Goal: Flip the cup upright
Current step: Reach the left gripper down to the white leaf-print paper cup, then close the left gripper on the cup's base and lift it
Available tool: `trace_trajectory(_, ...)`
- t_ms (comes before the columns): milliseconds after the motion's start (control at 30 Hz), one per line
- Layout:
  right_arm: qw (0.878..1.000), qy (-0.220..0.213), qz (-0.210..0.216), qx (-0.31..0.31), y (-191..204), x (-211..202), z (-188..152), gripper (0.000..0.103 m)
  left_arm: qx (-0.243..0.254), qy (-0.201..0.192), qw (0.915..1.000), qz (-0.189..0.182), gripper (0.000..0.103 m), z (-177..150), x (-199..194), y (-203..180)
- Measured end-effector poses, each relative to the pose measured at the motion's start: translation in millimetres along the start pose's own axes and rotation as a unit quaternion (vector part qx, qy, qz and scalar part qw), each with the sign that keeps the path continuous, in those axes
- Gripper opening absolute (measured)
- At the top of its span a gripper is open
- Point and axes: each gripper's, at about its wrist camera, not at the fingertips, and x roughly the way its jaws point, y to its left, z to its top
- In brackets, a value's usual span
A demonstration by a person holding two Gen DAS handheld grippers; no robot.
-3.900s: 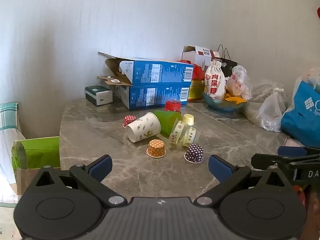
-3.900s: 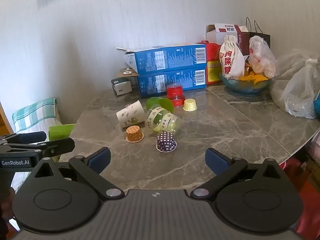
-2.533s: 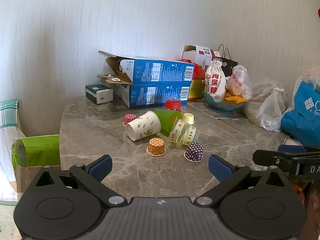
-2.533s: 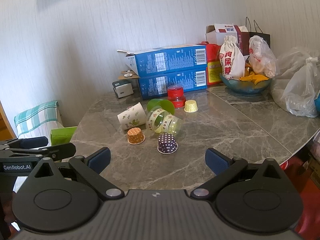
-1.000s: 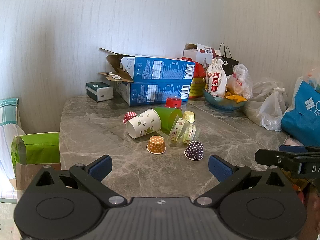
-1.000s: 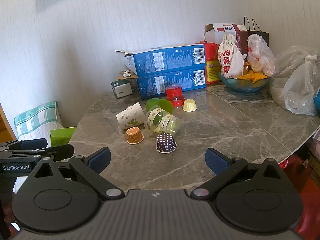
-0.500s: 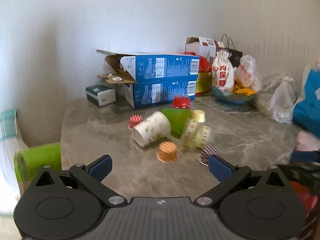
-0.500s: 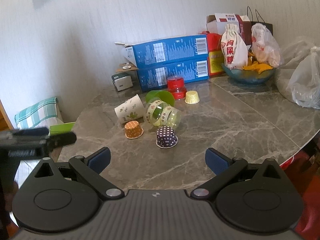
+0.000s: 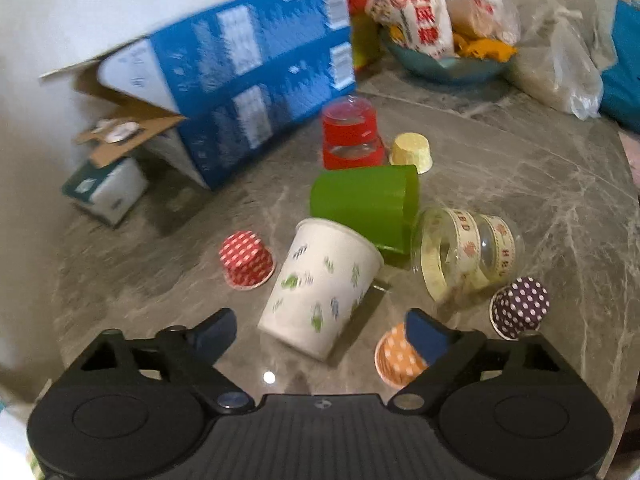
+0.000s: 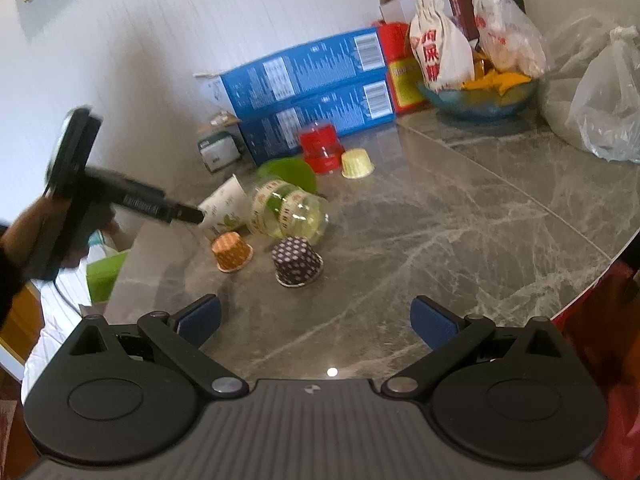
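Lying on its side mid-table [image 9: 520,152], the paper cup [image 9: 320,292] points its mouth toward the left gripper [image 9: 320,330], base against the green cup [image 9: 366,202], also tipped over. One clear cup [image 9: 464,256] lies beside them. Four small dotted cups stand inverted, plus one red cup [image 9: 350,136]. Both grippers' jaws gape empty; the right gripper [image 10: 316,320] hangs well back.

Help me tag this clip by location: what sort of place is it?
Probably a home dining or kitchen corner: a marble-patterned table against a wall, cluttered with blue cartons, a snack bowl and plastic bags.
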Motion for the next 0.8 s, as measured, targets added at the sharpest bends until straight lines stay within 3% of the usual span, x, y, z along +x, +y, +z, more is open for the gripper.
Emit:
trace_trajectory(167,1.000,-0.011,0.011,0.018,-13,4,8,0.102,0.052,0.040,0.9977,-0.015,0.092,20,23,-8)
trace_trajectory(300,0.999,-0.012,0.017,0.027,-19,10,14,0.102,0.065,0.062,0.9959,-0.015,0.091,30,41,-7)
trace_trajectory(500,0.999,-0.010,0.015,0.028,-24,11,14,0.102,0.076,0.084,0.9935,0.008,0.083,31,58,-8)
trace_trajectory(567,0.999,-0.013,0.016,0.032,-26,8,13,0.102,0.081,0.089,0.9926,0.013,0.068,28,60,-11)
trace_trajectory(800,0.999,-0.019,0.023,0.041,-27,-2,8,0.102,0.062,0.091,0.9936,0.026,0.065,21,50,-13)
